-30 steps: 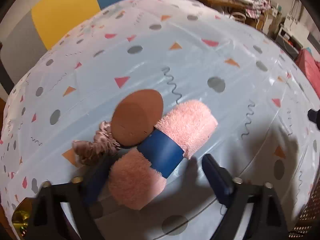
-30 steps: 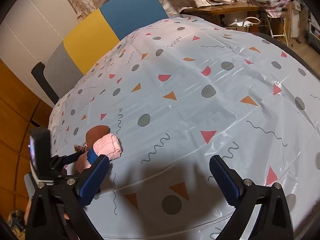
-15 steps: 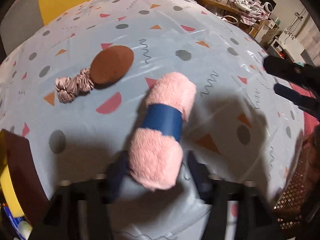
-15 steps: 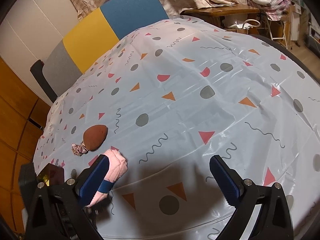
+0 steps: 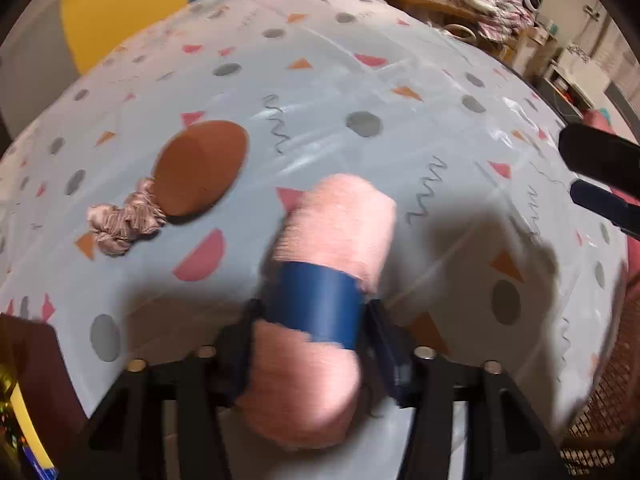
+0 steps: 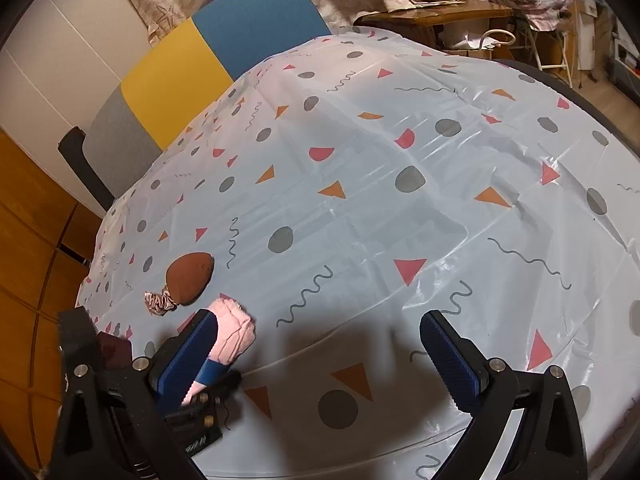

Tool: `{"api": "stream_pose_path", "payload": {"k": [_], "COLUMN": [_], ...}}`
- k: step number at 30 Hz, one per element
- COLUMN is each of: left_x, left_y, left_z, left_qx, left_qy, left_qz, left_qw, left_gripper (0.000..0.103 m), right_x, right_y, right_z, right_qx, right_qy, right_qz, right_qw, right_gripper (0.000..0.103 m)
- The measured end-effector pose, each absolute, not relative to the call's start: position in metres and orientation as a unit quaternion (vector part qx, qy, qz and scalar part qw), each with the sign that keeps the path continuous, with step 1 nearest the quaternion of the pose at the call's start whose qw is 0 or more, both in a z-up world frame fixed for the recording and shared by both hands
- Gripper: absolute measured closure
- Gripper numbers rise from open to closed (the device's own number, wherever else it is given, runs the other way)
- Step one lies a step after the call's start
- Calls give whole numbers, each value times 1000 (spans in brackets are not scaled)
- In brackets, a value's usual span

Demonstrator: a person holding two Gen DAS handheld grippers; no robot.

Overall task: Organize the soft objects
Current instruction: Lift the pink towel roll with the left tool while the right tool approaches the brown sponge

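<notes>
Well, the biggest thing out here is the surface (image 6: 400,220), dressed in a glossy pale-blue plastic cloth dotted with grey circles, coloured triangles and squiggles, spreading well ahead of both claws. Down a size: the rolled pink towel (image 5: 320,320), a fuzzy cylinder belted with a dark blue paper band, and the left claw (image 5: 310,344) has its jaws pressed in on either side of it right about at that band, sensible, I'd say, since the band is the firm waist and a pinch there should keep the roll from unfurling. The near end bulges toward the lens, blurred; the far end pokes out beyond the fingertips. Whether the roll rides above the cloth or rests on it, I cannot tell. Smaller again, ahead and to the left of that claw, a brown egg-shaped sponge (image 5: 200,168) lies flat on the cloth, and touching its near end sits the smallest piece, a crumpled satin scrunchie (image 5: 120,224) in dusty pink. The pair huddle together, well apart from the towel. Over on the other side, the right claw (image 6: 320,344) hangs wide open with nothing between its blue ribbed pads, only bare cloth showing in the gap; my read is it's waiting its turn for one of the two little ones.
</notes>
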State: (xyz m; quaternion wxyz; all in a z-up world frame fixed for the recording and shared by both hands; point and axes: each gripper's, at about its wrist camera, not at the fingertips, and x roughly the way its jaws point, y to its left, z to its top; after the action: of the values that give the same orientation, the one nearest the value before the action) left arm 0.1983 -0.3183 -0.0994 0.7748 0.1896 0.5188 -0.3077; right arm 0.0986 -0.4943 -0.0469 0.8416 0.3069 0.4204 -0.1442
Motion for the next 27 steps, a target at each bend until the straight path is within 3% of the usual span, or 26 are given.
{"api": "stream_pose_path", "payload": {"k": [8,27], "left_x": [176,97], "left_y": [-286,-249], "left_z": [-93,-86], "left_qx": [146,109], "left_qy": [524,490], "left_qz": [-280,-256], "left_qw": [791,826], "left_gripper": [66,66], "right_x": [101,126], "right_y": [-493,-462], "right_z": [-52,-98], "right_qx": [297,177], "right_qy": [432,549], "right_qz": [-148,-139], "right_qw": [838,805], "right_gripper": [1,1]}}
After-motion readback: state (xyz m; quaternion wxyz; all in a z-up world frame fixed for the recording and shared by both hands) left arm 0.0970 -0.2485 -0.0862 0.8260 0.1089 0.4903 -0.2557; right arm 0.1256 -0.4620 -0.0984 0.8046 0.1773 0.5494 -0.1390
